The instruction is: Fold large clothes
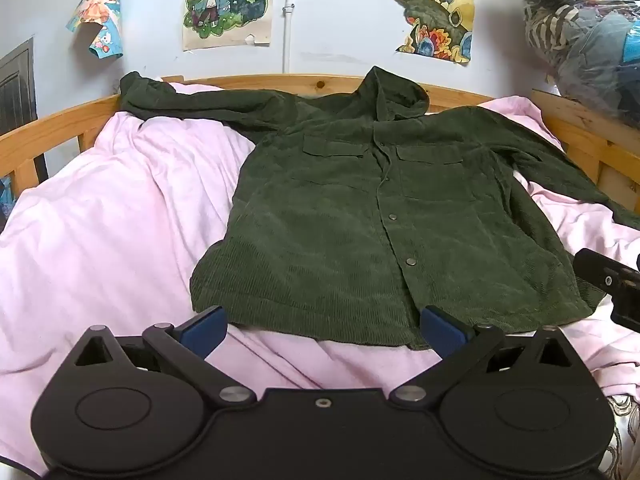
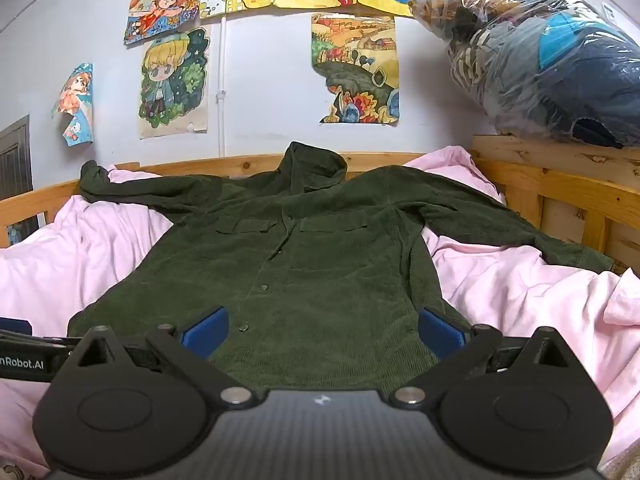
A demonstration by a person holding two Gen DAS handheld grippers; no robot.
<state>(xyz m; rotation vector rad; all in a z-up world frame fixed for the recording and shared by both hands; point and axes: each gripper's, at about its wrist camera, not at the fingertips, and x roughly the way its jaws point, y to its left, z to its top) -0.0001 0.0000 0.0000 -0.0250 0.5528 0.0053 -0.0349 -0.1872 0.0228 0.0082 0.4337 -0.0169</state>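
A dark green corduroy hooded jacket point(image 1: 360, 216) lies spread flat, front up and buttoned, on a pink sheet; it also shows in the right wrist view point(image 2: 280, 272). Its sleeves stretch out to the left and right, and its hood rests against the wooden rail. My left gripper point(image 1: 324, 330) is open and empty, just before the jacket's bottom hem. My right gripper point(image 2: 322, 334) is open and empty, hovering over the jacket's lower part near the hem. Its body also shows at the right edge of the left wrist view point(image 1: 616, 284).
The pink sheet point(image 1: 100, 232) covers a bed with a wooden rail point(image 1: 248, 80) at the back and on the right side point(image 2: 560, 196). A clear plastic bag of clothes point(image 2: 552, 64) sits on the right rail. Posters hang on the wall.
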